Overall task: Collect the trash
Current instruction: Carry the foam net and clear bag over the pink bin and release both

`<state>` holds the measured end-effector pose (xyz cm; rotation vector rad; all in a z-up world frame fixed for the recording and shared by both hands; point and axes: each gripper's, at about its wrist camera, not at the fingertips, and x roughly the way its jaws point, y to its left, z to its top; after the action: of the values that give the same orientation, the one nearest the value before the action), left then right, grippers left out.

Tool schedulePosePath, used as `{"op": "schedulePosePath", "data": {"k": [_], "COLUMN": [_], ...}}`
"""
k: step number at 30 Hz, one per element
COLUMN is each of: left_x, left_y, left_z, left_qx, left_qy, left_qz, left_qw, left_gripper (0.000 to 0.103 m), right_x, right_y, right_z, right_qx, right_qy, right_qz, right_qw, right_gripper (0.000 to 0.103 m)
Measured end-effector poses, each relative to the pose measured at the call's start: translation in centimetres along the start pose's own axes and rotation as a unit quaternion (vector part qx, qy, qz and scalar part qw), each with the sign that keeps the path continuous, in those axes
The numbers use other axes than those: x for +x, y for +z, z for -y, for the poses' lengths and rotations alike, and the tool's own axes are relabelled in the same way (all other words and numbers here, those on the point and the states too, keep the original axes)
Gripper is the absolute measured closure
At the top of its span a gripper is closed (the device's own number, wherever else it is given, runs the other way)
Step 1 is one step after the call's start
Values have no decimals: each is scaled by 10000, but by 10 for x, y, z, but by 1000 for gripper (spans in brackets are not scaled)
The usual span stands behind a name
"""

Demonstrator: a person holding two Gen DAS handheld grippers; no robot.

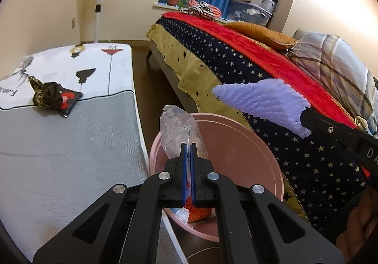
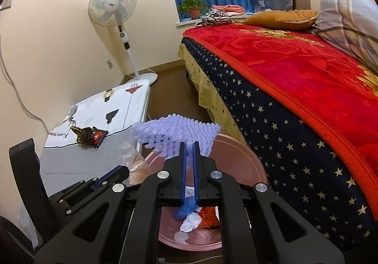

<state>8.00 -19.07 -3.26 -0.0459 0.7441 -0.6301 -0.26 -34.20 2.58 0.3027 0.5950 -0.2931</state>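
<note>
My left gripper (image 1: pixel 188 145) is shut on a clear plastic bag (image 1: pixel 176 125) and holds it over the left rim of a pink basin (image 1: pixel 238 143) on the floor. My right gripper (image 2: pixel 189 144) is shut on a lilac foam net (image 2: pixel 179 132), held above the same pink basin (image 2: pixel 238 164); the net also shows in the left wrist view (image 1: pixel 264 100). Inside the basin lie orange wrapper scraps (image 1: pixel 197 213), white crumpled paper (image 2: pixel 190 222) and a blue piece (image 2: pixel 185 208). The left gripper's fingers (image 2: pixel 111 175) show at the right view's lower left.
A low mattress (image 1: pixel 70 145) lies on the left with a dark bundle of wrappers (image 1: pixel 55 97) on it. A bed with a red blanket (image 2: pixel 295 70) and starred cover stands on the right. A standing fan (image 2: pixel 113 8) is by the far wall. Brown floor runs between them.
</note>
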Motion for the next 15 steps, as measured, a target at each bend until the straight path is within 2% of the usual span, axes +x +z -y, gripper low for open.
{"op": "schedulePosePath", "data": {"k": [5, 8, 9, 10, 11, 12, 13, 15], "left_x": [8, 10, 10, 10, 8, 6, 5, 2], "left_y": [-1, -2, -2, -2, -2, -2, -1, -1], "left_z": [2, 1, 0, 0, -1, -1, -3, -6], "left_qx": [9, -5, -8, -10, -10, -12, -26, -60], "left_qy": [-64, -84, -102, -114, -79, -58, -45, -11], "left_qz": [-110, -156, -177, -174, -122, -97, -79, -52], "left_qw": [9999, 9998, 9998, 9998, 9999, 9999, 10000, 10000], "left_gripper": [101, 100, 95, 88, 85, 81, 80, 80], "right_x": [4, 6, 7, 8, 8, 8, 7, 6], "right_y": [0, 0, -1, -1, -2, -2, -2, -1], "right_z": [2, 5, 5, 5, 5, 6, 5, 3], "right_qx": [23, 61, 80, 103, 120, 126, 125, 100], "right_qy": [-50, -156, -207, -263, -308, -346, -393, -375], "right_qz": [-30, -43, -49, -71, -78, -57, -14, 21], "right_qw": [10000, 9999, 9997, 9996, 9994, 9993, 9991, 9992], "right_gripper": [97, 94, 91, 77, 69, 55, 51, 51]}}
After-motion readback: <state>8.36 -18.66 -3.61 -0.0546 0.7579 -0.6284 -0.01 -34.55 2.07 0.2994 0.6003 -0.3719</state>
